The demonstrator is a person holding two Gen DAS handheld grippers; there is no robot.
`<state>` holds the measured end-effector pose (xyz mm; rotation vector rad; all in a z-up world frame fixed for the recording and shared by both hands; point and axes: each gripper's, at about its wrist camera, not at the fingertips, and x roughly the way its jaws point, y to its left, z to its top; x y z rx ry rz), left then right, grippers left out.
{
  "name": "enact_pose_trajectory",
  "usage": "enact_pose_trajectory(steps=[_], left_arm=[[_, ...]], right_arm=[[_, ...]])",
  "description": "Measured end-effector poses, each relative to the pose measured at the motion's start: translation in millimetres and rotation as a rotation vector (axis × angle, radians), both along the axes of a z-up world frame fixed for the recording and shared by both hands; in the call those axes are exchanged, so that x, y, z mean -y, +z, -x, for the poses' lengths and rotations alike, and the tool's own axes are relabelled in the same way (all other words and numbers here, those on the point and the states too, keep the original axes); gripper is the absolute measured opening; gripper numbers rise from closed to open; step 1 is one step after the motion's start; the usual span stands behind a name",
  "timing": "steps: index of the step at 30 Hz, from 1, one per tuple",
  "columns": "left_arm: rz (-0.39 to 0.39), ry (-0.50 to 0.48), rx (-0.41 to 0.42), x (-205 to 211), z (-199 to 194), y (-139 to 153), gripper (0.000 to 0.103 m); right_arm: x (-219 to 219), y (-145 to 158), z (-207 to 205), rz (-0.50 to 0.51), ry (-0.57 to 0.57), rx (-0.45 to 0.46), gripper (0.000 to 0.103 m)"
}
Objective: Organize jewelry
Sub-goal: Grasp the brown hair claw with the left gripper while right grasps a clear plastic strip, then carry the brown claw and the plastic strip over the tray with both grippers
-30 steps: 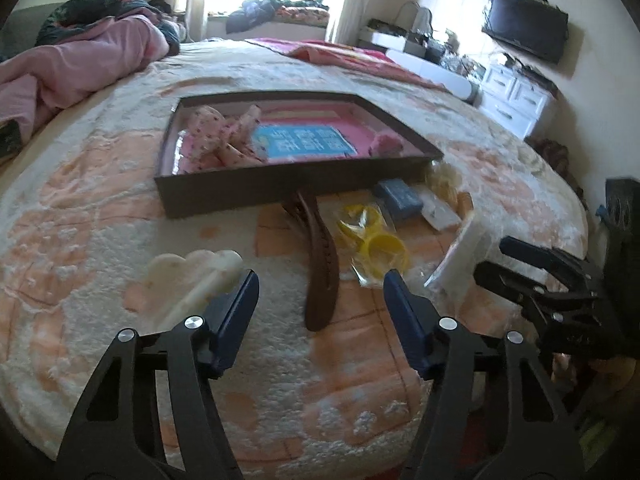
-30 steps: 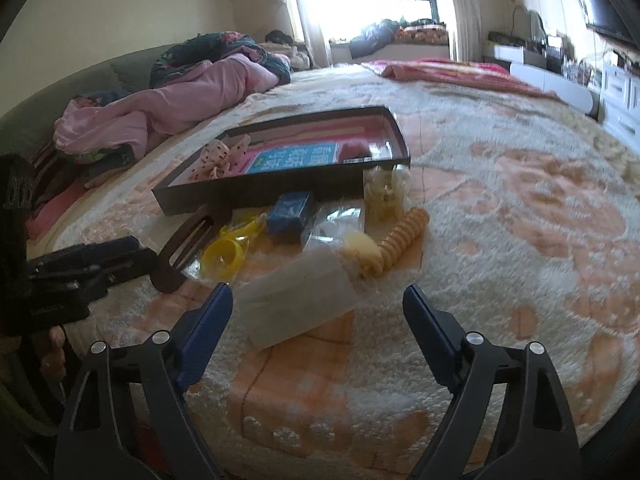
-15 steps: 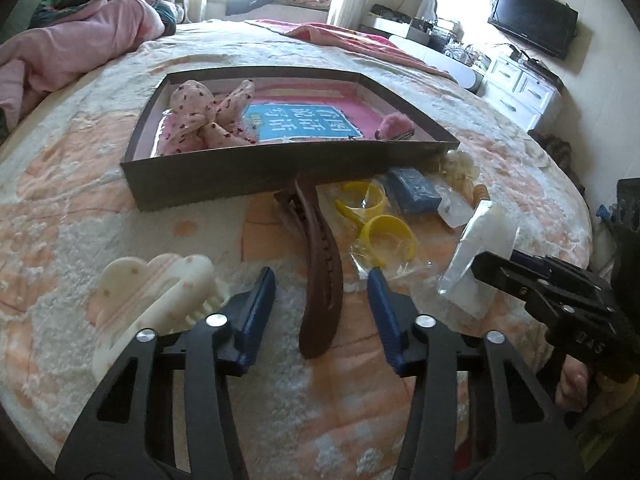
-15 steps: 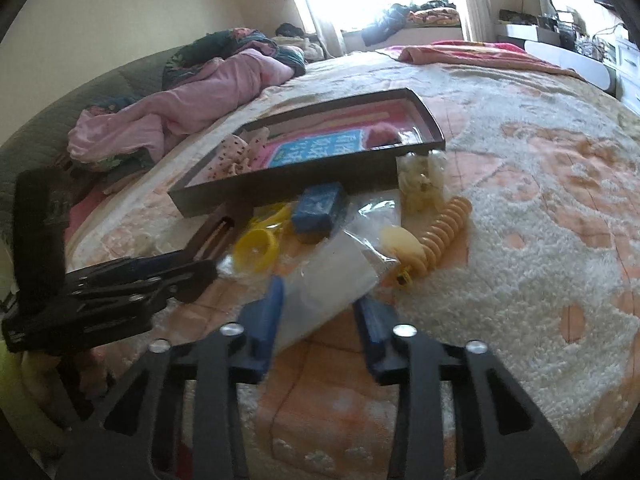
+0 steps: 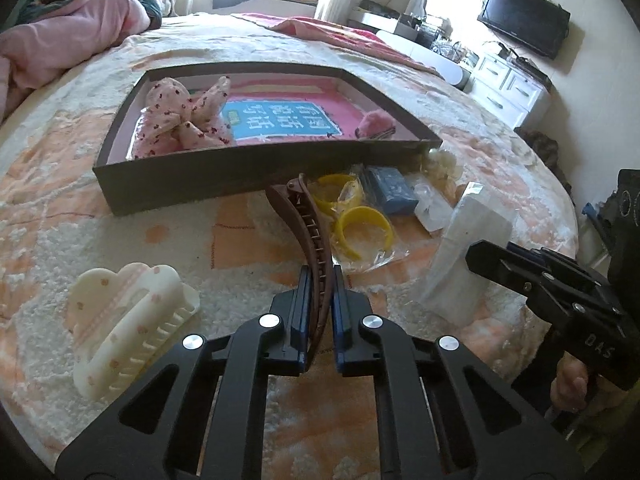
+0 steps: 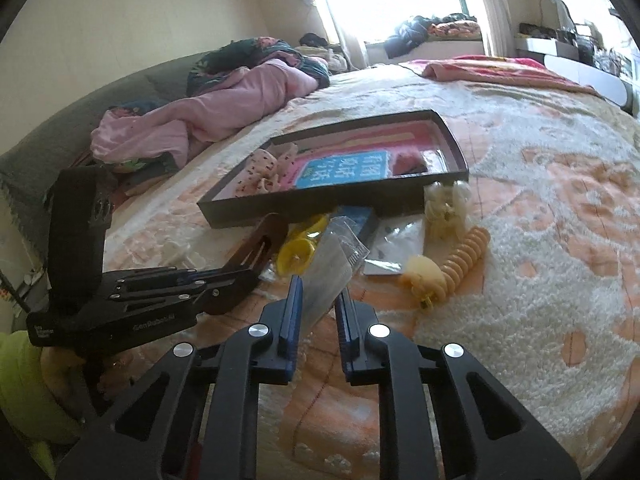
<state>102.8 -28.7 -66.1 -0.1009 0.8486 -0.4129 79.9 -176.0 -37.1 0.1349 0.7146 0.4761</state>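
A dark shallow box point(image 5: 224, 178) lies on the bed with a pink dotted bow point(image 5: 180, 120) and a pink clip point(image 5: 374, 124) inside. In front of it lie a long brown hair clip point(image 5: 310, 232), yellow bangles in a bag point(image 5: 362, 226), a blue item point(image 5: 392, 190) and a white packet point(image 5: 464, 252). My left gripper point(image 5: 320, 300) is shut on the near end of the brown hair clip. My right gripper point(image 6: 318, 300) is shut on the white packet point(image 6: 326, 268). The box point(image 6: 320, 200) also shows in the right wrist view.
A cream claw clip point(image 5: 124, 316) lies at the near left. A spiral hair tie and a yellow clip point(image 6: 448, 268) and a pale scrunchie point(image 6: 444, 208) lie right of the packet. Pink bedding point(image 6: 208, 120) is piled at the far left. A dresser and TV point(image 5: 524, 20) stand at the right.
Both grippers moved forward and down and closed. The left one took hold of the brown hair clip; the right one closed on the white packet.
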Motion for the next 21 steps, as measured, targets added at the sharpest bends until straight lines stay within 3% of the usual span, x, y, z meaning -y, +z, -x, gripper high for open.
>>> enact_pose_trajectory(steps=[12,21], left_arm=[[0.017,-0.011,0.092,4,5,36,0.004],[0.014,0.047,0.139,-6,-12,53,0.004]], right_arm=[[22,22,-8,-0.024,-0.053,0.052,0.015],[33,31,-26,0.007,-0.091,0.070,0.015]])
